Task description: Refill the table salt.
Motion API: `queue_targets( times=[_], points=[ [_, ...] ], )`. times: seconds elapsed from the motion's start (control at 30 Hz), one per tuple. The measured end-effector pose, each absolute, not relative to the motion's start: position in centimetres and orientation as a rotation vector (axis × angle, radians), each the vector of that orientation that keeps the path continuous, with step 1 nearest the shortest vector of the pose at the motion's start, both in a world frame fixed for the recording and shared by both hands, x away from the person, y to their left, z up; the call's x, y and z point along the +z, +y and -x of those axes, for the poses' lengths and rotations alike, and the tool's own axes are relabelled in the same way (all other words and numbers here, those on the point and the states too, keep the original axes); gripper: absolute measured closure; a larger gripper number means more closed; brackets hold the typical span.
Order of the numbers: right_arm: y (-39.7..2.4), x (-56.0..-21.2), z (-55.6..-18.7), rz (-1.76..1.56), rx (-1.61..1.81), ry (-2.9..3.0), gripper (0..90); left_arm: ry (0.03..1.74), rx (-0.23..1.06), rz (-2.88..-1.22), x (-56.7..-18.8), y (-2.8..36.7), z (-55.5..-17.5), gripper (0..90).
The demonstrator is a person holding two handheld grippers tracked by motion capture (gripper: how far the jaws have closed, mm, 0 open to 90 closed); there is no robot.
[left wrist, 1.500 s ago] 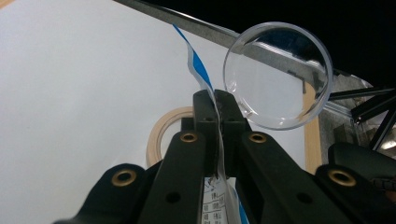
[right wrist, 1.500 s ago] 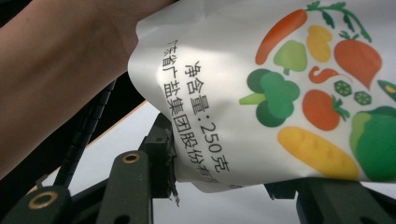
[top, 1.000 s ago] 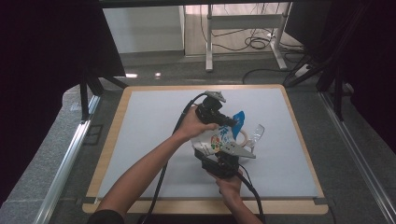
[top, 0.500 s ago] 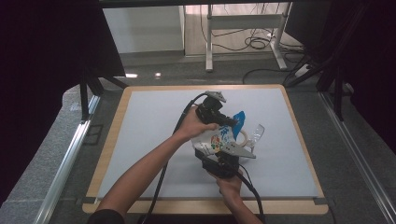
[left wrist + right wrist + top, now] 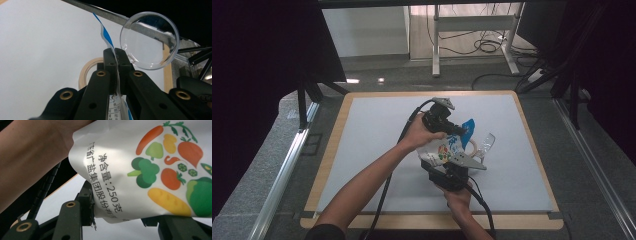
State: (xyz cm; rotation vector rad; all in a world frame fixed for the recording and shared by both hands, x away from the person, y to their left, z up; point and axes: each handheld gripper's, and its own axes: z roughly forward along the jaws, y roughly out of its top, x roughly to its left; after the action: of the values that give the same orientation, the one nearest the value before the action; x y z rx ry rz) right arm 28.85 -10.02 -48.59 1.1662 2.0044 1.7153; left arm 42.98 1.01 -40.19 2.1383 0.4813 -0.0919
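So on the left of the high view a bare forearm reaches in across the white table [image 5: 362,145], and that hand carries the left gripper [image 5: 451,131], a black two-jaw tool with a grey three-cornered plate on top. Its jaws are clenched tight on the blue-edged top seam of the white plastic pouch printed with colourful vegetables [image 5: 446,148]. In the left gripper view you can see it really clearly: the left gripper [image 5: 115,55] has the thin blue-and-white edge of the pouch [image 5: 106,35] pinched flat between both pads, with the edge sticking up past the jaw tips.

Just behind those tips sits a tan wooden ring [image 5: 86,70] lying flat on the table, and to the right of it a clear round plastic cup [image 5: 150,41], seen straight down its mouth. In the high view the ring [image 5: 473,146] and the cup [image 5: 485,145] sit just right of the pouch.

Lower down and a bit right, the other hand holds the right gripper [image 5: 447,167] under the pouch. In the right gripper view its jaws stand on either side of the pouch's bottom end [image 5: 140,175], the left pad pressing the crumpled corner, so it's grasping the pouch from below. The pouch hangs in the air between the two grippers, above the middle of the table.
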Motion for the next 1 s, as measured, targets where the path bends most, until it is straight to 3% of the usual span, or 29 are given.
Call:
queue_targets(
  times=[1.0],
  points=[
    [-10.22,-48.54,-28.94,-1.245,1.75,1.986,54.8,0.481,-0.107,-2.146,-40.36,0.71,-43.23,89.7]
  ],
)
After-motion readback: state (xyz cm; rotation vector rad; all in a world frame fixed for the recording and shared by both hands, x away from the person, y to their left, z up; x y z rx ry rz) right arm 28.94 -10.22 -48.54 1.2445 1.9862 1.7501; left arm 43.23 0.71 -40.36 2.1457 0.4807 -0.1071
